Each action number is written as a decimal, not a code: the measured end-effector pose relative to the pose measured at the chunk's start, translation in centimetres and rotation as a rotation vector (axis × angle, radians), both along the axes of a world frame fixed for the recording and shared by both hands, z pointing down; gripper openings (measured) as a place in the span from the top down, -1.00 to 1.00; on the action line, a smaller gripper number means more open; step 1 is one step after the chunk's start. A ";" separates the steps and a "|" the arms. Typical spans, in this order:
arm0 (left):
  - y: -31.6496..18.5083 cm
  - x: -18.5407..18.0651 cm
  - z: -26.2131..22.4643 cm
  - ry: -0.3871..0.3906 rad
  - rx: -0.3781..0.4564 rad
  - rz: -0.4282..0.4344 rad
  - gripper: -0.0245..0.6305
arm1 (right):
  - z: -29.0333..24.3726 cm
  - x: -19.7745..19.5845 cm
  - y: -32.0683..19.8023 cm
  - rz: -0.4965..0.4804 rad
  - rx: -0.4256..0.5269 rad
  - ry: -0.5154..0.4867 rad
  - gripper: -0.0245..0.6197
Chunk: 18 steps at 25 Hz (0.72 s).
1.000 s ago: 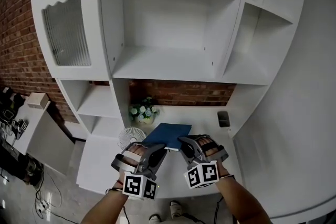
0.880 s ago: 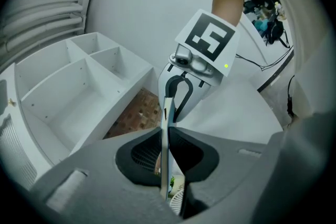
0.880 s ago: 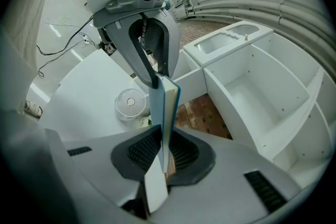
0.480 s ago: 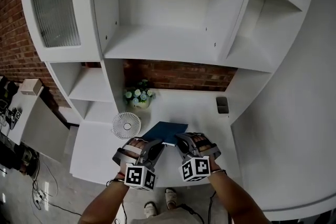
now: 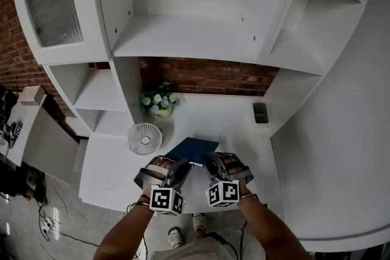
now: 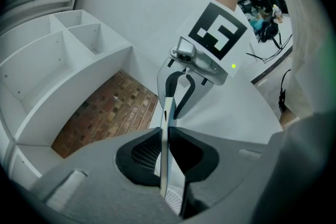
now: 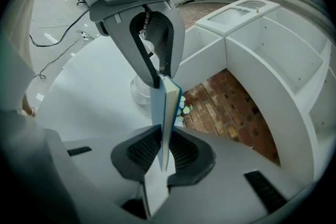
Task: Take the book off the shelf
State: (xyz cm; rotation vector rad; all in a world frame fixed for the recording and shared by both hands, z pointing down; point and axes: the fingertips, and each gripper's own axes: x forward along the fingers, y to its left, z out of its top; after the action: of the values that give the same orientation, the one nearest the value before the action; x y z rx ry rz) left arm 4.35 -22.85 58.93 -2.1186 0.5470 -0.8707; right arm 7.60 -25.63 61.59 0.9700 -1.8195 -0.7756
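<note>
The thin blue hardcover book is over the white desk near its front edge, held by left gripper and right gripper, fingers clamped on its near side.

White desk as reference. Directly above it: tall white shelf unit with open bays. Up-left of desk: cabinet door with ribbed glass. Behind desk, under the shelves: strip of red brick wall. On desk, back left: small white fan, with a flower pot just behind it. Back right: small dark object. Right of desk: plain white wall. Left of desk: low white cabinet, and grey floor with cables. Even, soft light.
</note>
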 end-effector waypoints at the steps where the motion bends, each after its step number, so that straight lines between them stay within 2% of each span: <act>1: 0.0 0.0 0.5 -0.003 -0.005 0.000 0.77 | 0.6 0.0 0.0 0.003 -0.004 0.001 0.74; 18: 1.4 -0.8 6.5 -0.025 -0.116 0.001 0.77 | 6.7 -0.7 1.8 -0.009 -0.123 0.015 0.74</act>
State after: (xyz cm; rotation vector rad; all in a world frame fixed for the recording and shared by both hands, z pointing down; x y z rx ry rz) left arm 3.54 -21.40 65.46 -2.2090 0.4928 -0.9482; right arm 6.91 -23.80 68.25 0.8744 -1.8372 -0.6661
